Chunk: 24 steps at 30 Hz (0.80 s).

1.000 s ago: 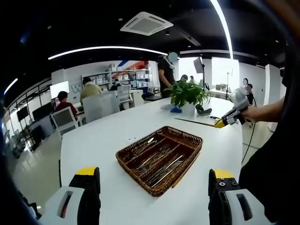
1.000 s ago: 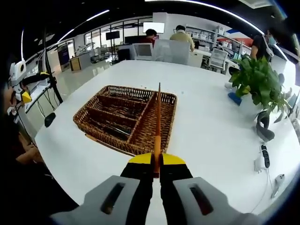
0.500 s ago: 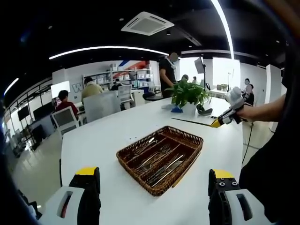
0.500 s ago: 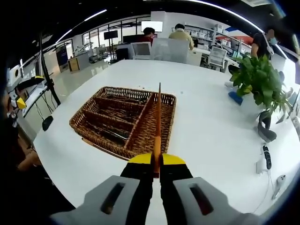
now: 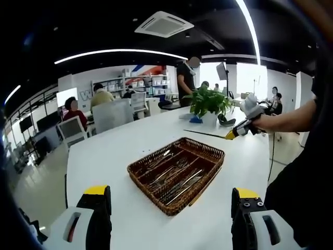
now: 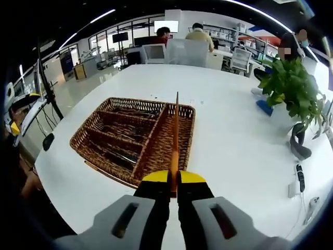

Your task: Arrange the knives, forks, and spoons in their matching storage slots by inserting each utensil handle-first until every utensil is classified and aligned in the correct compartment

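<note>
**A:** Where is the basket, and how much room is around it?

**B:** A rectangular woven wicker tray (image 6: 99, 136) sits near the middle of a broad white desk (image 6: 234, 140). Bare, smooth desk surface lies on every side of it, well clear of the rounded desk edges. In the left gripper view the tray (image 5: 179, 174) lies ahead, between the two jaws.

**A:** What is inside it?

**B:** Wicker dividers split it into long slots. Thin metal utensils (image 5: 174, 177) lie lengthwise in several slots; which kind is in which slot is too small to tell. The slot nearest the right tongs looks bare.

**A:** And the tongs?

**B:** The right tongs (image 6: 174, 179) are closed tight on a long, slim utensil (image 6: 175, 130) with an orange-brown look, pointing straight ahead over the tray's near edge. In the left gripper view the same utensil (image 5: 205, 134) is a dark thin rod held above the desk beyond the tray. The left tongs (image 5: 169, 200) stand wide apart, holding nothing.

**A:** Anything else on the desk?

**B:** A leafy green potted plant (image 6: 289, 88) at the far side, well apart from the tray.
</note>
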Each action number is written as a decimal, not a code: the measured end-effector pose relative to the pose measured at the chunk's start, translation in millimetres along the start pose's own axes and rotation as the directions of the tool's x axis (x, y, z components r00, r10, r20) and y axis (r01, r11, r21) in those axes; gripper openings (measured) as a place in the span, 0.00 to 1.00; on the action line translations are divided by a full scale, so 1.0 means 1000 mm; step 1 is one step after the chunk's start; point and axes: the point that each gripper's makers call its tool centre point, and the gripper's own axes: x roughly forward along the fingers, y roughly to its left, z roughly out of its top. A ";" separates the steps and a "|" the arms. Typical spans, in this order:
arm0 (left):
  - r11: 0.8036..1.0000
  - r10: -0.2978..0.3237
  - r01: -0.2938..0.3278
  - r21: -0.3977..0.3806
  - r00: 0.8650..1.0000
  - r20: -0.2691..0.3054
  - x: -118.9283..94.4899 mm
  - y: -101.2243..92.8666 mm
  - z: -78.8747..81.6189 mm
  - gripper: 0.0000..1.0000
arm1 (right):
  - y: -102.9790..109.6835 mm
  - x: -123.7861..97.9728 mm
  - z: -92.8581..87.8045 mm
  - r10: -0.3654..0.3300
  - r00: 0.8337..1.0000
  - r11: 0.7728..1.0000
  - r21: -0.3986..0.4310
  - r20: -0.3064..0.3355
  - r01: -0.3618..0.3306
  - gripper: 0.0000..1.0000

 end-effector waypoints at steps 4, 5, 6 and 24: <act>1.000 0.005 -0.005 -0.003 1.000 0.000 -0.001 0.002 -0.001 1.00 | -0.001 0.005 0.008 -0.003 1.000 1.000 0.001 0.003 0.003 0.02; 1.000 0.005 -0.005 -0.003 1.000 0.001 -0.001 0.002 0.000 1.00 | -0.001 0.006 0.009 -0.003 1.000 1.000 0.000 0.003 0.003 0.02; 1.000 0.006 -0.006 -0.004 1.000 0.001 -0.001 0.003 0.000 1.00 | -0.001 0.008 0.011 -0.003 1.000 1.000 -0.002 0.002 0.003 0.02; 1.000 0.015 -0.015 -0.022 1.000 -0.008 -0.006 0.002 -0.007 1.00 | -0.004 0.031 0.032 -0.014 1.000 1.000 -0.022 -0.006 0.014 0.02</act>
